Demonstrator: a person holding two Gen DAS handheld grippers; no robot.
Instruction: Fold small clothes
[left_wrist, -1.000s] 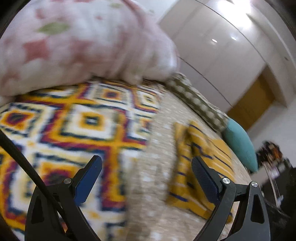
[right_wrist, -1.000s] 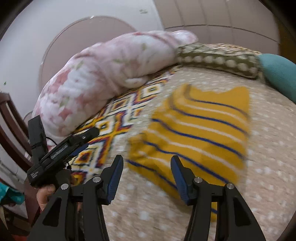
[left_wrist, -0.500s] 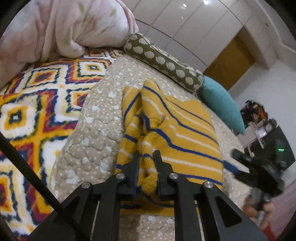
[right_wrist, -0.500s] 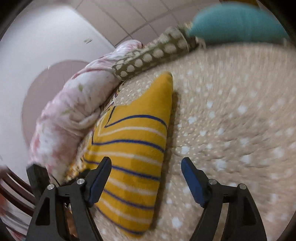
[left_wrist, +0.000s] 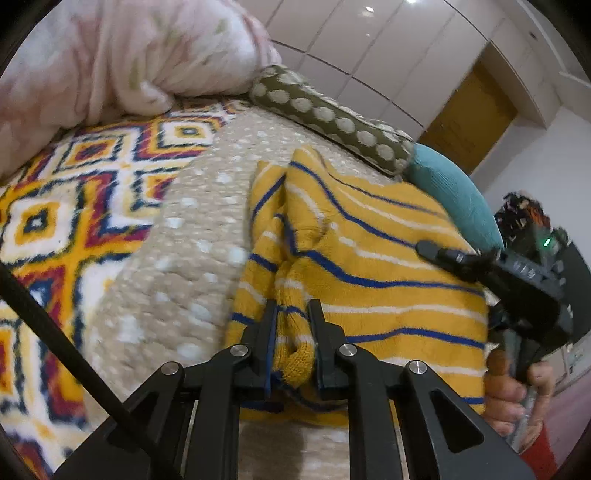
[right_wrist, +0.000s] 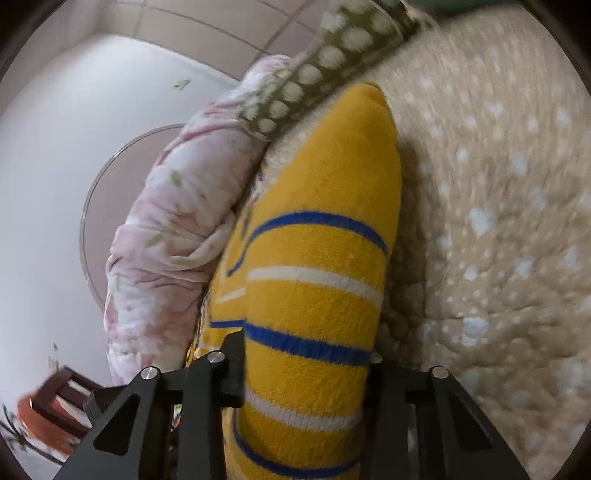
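fuzzy yellow striped garment (left_wrist: 369, 258) lies bunched on dotted quilted bed (left_wrist: 192, 236). left gripper (left_wrist: 291, 339) fingers clenched on its ribbed cuff; right gripper (right_wrist: 306, 354) fingers clamp a thick fold.

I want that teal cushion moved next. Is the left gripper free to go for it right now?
Probably not: the left gripper is shut on the yellow striped garment, which lies between it and the teal cushion.

A home bedroom. A bed (left_wrist: 192, 236) wears a beige dotted quilted cover, with a bright geometric blanket (left_wrist: 74, 206) over part of it. A pink floral comforter (left_wrist: 122, 55) is bunched at one end, beside a spotted olive bolster (left_wrist: 332, 122) and a teal pillow (left_wrist: 450, 195). Glossy white wardrobe doors (left_wrist: 369, 55) and a wooden door (left_wrist: 469, 122) stand behind.
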